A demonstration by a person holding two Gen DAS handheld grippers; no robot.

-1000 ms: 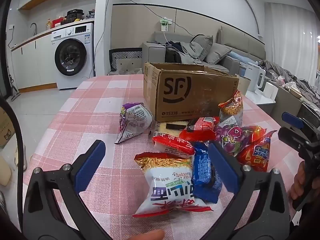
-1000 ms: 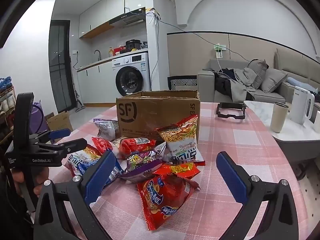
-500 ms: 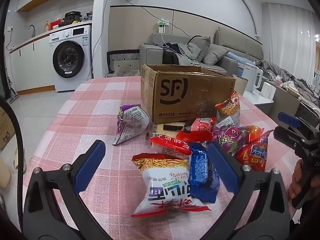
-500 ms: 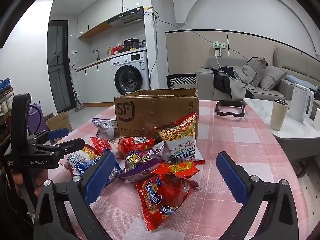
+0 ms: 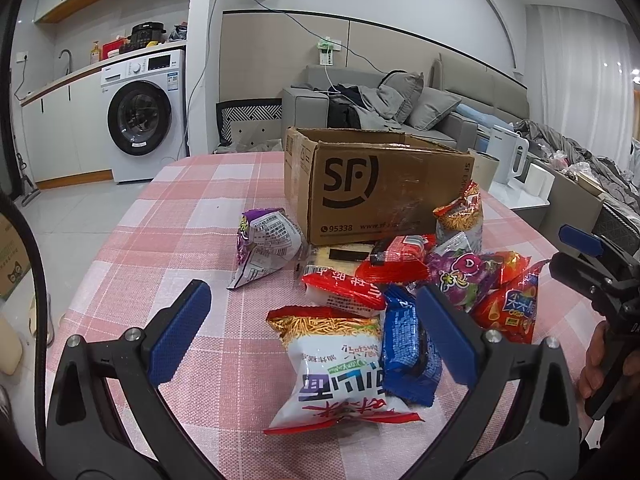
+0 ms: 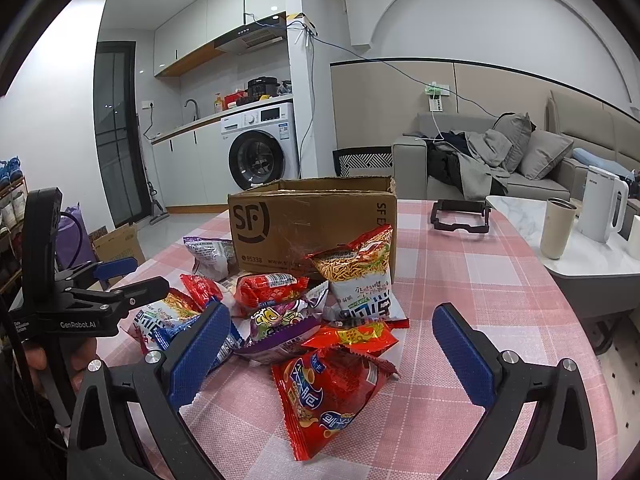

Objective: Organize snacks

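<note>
A: Progress?
B: Looks unstarted. Snack packets (image 5: 384,304) lie heaped on the table (image 5: 188,240) just before the cardboard box (image 5: 376,188); box interior hidden.
A: Grippers?
B: Left hand-held gripper (image 5: 316,336) and right hand-held gripper (image 6: 336,352) both spread wide, empty, hovering over the heap.

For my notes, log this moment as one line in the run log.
phase: approach | left gripper: open above noodle bag | right gripper: open above red chip bag | box: open, snacks outside

Snack packets (image 5: 372,292) lie heaped on the table (image 5: 192,216) just before the cardboard box (image 5: 376,188).
</note>
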